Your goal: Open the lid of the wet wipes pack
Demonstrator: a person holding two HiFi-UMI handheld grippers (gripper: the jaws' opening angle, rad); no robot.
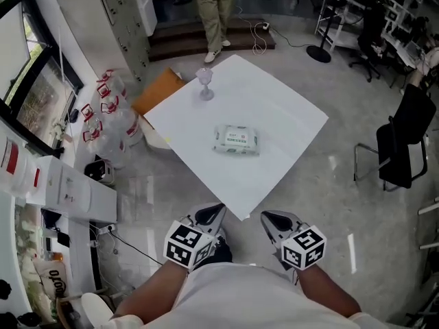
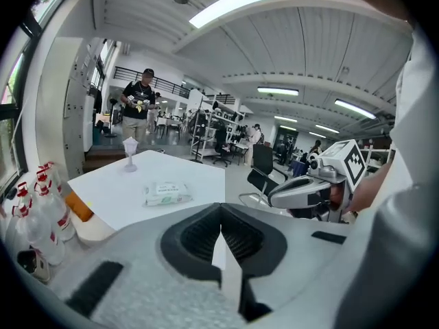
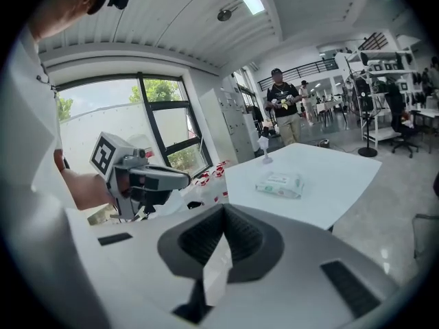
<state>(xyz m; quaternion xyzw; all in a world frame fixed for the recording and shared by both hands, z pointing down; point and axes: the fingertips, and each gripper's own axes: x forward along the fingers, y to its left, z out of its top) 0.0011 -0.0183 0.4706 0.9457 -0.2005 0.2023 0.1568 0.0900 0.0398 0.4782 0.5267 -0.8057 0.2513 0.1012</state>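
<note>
Your left gripper (image 1: 209,216) and right gripper (image 1: 278,223) sit low in the frame, just off the near corner of the white square counter (image 1: 295,122). Each has its fingers pressed together on nothing. At the counter's centre lies the white-and-green soft plastic wet wipes pack (image 1: 236,140), flat. It looks light, squashy and likely to slide. Pin one end, then nip the lid edge on top, too small to make out from here.
</note>
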